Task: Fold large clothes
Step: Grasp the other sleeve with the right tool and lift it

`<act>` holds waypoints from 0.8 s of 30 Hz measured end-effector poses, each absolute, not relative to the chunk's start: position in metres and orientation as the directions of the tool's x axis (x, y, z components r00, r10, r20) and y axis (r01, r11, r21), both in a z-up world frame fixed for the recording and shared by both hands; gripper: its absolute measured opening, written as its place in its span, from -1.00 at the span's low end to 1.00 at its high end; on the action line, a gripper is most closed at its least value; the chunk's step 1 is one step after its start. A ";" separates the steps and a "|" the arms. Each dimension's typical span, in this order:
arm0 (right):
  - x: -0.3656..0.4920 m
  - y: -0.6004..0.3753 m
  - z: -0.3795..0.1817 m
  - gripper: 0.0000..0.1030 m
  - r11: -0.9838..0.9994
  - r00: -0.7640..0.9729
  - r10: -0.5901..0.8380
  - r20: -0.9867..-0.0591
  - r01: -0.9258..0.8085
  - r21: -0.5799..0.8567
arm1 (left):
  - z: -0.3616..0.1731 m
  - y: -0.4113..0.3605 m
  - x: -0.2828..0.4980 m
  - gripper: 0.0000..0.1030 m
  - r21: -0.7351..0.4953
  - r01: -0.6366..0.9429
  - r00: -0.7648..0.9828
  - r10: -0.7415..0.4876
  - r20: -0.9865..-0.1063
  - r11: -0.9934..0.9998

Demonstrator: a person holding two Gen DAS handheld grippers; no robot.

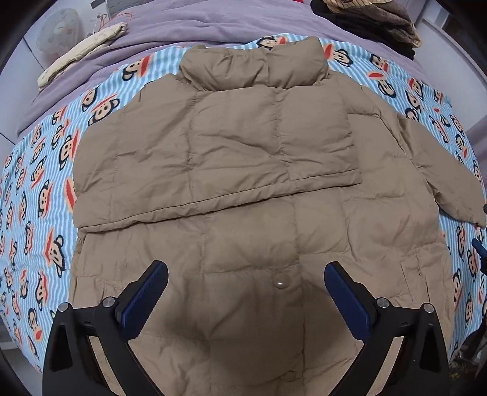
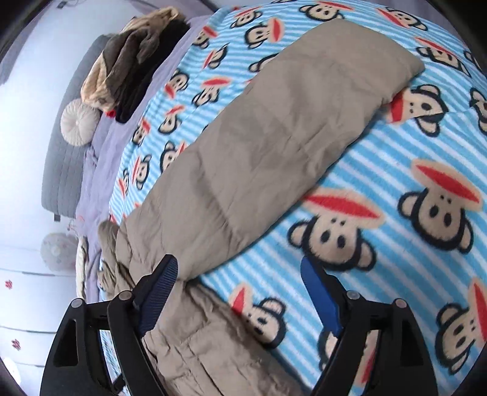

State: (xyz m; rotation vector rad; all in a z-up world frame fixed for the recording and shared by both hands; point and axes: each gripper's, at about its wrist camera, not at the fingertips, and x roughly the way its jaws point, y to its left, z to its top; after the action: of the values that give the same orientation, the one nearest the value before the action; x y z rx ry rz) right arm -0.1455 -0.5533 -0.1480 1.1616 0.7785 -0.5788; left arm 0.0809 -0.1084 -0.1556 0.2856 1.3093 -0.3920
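the left gripper [image 1: 246,275] hangs above the lower front of the tan puffer jacket [image 1: 252,189], its jaws wide apart and holding nothing; a snap button [image 1: 280,282] sits on the fabric between them. the right gripper [image 2: 239,275] also has its jaws spread and empty, low over the jacket's right side, one blue pad [image 2: 164,280] close against the sleeve seam and the other over the bare blanket.

the jacket lies flat, front up, on the monkey-print striped blanket [image 1: 42,195] covering the bed. its left sleeve [image 1: 213,152] is folded across the chest, the cuff edge ending near the far side of the body. the right sleeve [image 2: 274,137] stretches straight out over the blanket, its cuff end free with blanket showing all around it.

open blanket borders the jacket on both sides. beyond the collar [image 1: 254,65] lies a purple sheet [image 1: 170,33], carrying a cream folded garment [image 1: 82,48] at one corner and a pile of dark and brown clothes [image 1: 368,18] at the other, well apart from the jacket.
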 end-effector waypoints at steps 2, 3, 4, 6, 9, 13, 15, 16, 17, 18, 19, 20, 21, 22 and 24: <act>-0.157 -0.573 -0.156 0.71 0.239 0.637 -0.035 -0.770 0.753 0.613 | -0.155 -0.116 0.080 1.00 -0.015 0.432 0.209 -0.117 -0.971 0.902; -0.162 -0.582 -0.162 0.71 0.202 0.647 -0.041 -0.762 0.752 0.628 | -0.155 -0.120 0.079 1.00 -0.014 0.434 0.210 -0.116 -0.971 0.901; -0.166 -0.590 -0.168 0.71 0.170 0.653 -0.041 -0.756 0.751 0.639 | -0.155 -0.124 0.079 1.00 -0.012 0.436 0.211 -0.116 -0.971 0.900; -0.172 -0.607 -0.181 0.71 0.103 0.673 -0.024 -0.740 0.738 0.667 | -0.153 -0.132 0.078 1.00 -0.011 0.439 0.214 -0.117 -0.970 0.898; -0.176 -0.629 -0.202 0.71 0.002 0.718 0.001 -0.696 0.696 0.718 | -0.151 -0.142 0.076 1.00 -0.019 0.438 0.210 -0.123 -0.970 0.899; -0.178 -0.654 -0.222 0.72 -0.117 0.797 -0.035 -0.602 0.595 0.795 | -0.142 -0.155 0.074 1.00 -0.028 0.443 0.217 -0.138 -0.966 0.896; -0.175 -0.666 -0.228 0.72 -0.156 0.835 -0.049 -0.548 0.536 0.830 | -0.134 -0.159 0.074 1.00 -0.030 0.452 0.228 -0.148 -0.962 0.892; -0.173 -0.671 -0.230 0.72 -0.171 0.846 -0.056 -0.530 0.515 0.840 | -0.129 -0.161 0.074 1.00 -0.027 0.456 0.238 -0.151 -0.959 0.890; -0.171 -0.676 -0.232 0.72 -0.191 0.856 -0.064 -0.513 0.494 0.848 | -0.125 -0.162 0.074 1.00 -0.023 0.460 0.248 -0.154 -0.956 0.887; -0.169 -0.680 -0.234 0.72 -0.211 0.870 -0.066 -0.489 0.467 0.859 | -0.120 -0.163 0.075 1.00 -0.020 0.464 0.257 -0.157 -0.954 0.886; -0.167 -0.683 -0.235 0.62 -0.232 0.883 -0.061 -0.465 0.440 0.867 | -0.115 -0.164 0.076 1.00 -0.020 0.465 0.266 -0.162 -0.950 0.885; -0.165 -0.685 -0.237 0.48 -0.255 0.895 -0.058 -0.442 0.415 0.873 | -0.111 -0.163 0.078 1.00 -0.022 0.466 0.274 -0.167 -0.947 0.885; -0.161 -0.685 -0.237 -0.05 -0.274 0.904 -0.054 -0.425 0.396 0.877 | -0.106 -0.161 0.080 1.00 -0.023 0.464 0.281 -0.171 -0.944 0.885; -0.157 -0.685 -0.237 -0.69 -0.282 0.907 -0.044 -0.418 0.390 0.876 | -0.102 -0.160 0.082 1.00 -0.022 0.461 0.287 -0.173 -0.942 0.887; -0.153 -0.682 -0.228 -0.84 -0.257 0.912 -0.032 -0.408 0.387 0.886 | -0.095 -0.154 0.087 1.00 -0.026 0.448 0.302 -0.178 -0.937 0.894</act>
State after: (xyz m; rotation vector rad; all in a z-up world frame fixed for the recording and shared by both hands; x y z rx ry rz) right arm -0.1530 -0.6816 -0.2279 1.7936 0.2660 -0.4060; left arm 0.0868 -0.1543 -0.0946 0.2596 1.1967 -0.4217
